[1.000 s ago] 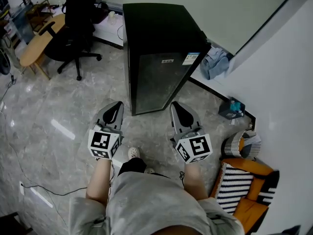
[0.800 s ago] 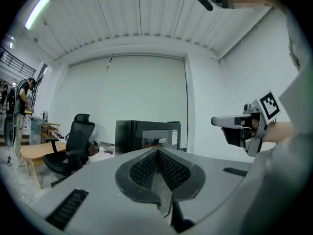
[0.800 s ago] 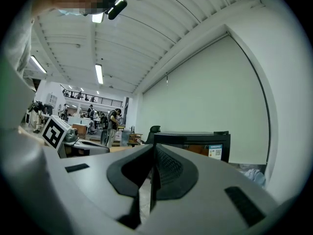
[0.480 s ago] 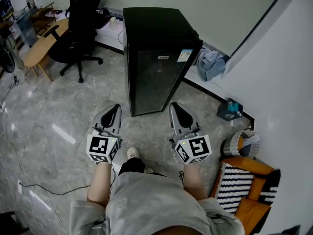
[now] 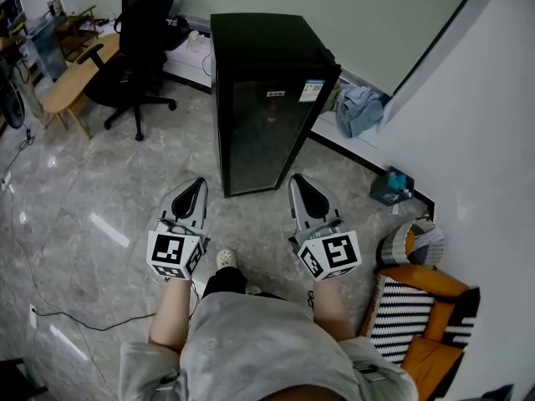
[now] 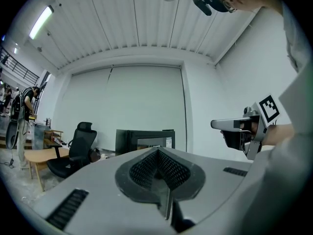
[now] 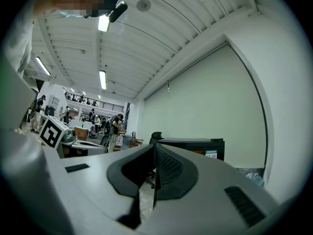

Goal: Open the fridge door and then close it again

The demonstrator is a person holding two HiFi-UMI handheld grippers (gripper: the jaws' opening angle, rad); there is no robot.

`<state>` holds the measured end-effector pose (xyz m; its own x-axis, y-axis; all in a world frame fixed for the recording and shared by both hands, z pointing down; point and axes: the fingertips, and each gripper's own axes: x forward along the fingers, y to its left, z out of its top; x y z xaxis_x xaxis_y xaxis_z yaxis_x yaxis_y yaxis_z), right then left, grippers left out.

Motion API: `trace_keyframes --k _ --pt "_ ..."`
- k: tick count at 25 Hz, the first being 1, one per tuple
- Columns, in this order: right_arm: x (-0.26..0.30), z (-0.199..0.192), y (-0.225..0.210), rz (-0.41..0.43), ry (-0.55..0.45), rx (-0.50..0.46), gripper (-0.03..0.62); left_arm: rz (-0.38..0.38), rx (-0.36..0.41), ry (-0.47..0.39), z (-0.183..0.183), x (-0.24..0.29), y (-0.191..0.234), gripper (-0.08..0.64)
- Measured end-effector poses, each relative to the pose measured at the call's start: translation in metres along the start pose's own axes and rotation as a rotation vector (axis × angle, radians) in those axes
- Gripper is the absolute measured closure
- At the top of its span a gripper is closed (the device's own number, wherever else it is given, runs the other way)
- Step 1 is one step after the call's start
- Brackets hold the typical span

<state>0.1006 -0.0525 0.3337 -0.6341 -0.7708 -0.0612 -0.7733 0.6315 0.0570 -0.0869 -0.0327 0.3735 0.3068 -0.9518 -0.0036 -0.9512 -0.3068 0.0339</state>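
Fridge (image 5: 267,98) closed, ahead of fingers (image 5: 191,197).
You aim left gripper (image 5: 197,184) and right gripper (image 5: 299,180) at its door for reach; both shut, empty.

Upright black fridge (image 5: 267,98), door closed

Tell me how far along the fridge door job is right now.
Done: nothing that shows; the door of the fridge is shut. In hand: the left gripper and right gripper are both shut and empty, held over the floor short of the fridge, touching nothing. Left: reach the door, pull it open, then close it again.
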Motion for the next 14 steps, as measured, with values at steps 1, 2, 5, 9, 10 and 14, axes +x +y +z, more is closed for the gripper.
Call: trace_keyframes --k 1,2,5,9,10,14 --pt "-0.001 0.0 0.0 0.003 0.0 0.001 0.566 -0.003 0.0 -0.003 0.0 -0.001 -0.002 0.546" --pt "-0.003 -0.001 0.0 0.007 0.0 0.001 0.566 -0.006 -0.001 -0.007 0.001 -0.001 -0.004 0.546" --pt "-0.004 0.0 0.002 0.02 0.0 -0.006 0.566 -0.015 -0.003 -0.011 0.002 -0.002 -0.008 0.545" --pt "-0.007 0.003 0.002 0.025 -0.004 -0.008 0.566 -0.02 0.001 -0.014 0.003 -0.004 -0.013 0.545" --pt "-0.008 0.003 0.002 0.026 -0.005 -0.007 0.566 -0.02 0.003 -0.013 0.003 -0.005 -0.014 0.546" --pt "-0.013 0.005 0.0 0.022 -0.006 0.0 0.566 -0.019 0.007 -0.003 0.001 -0.006 -0.02 0.545"
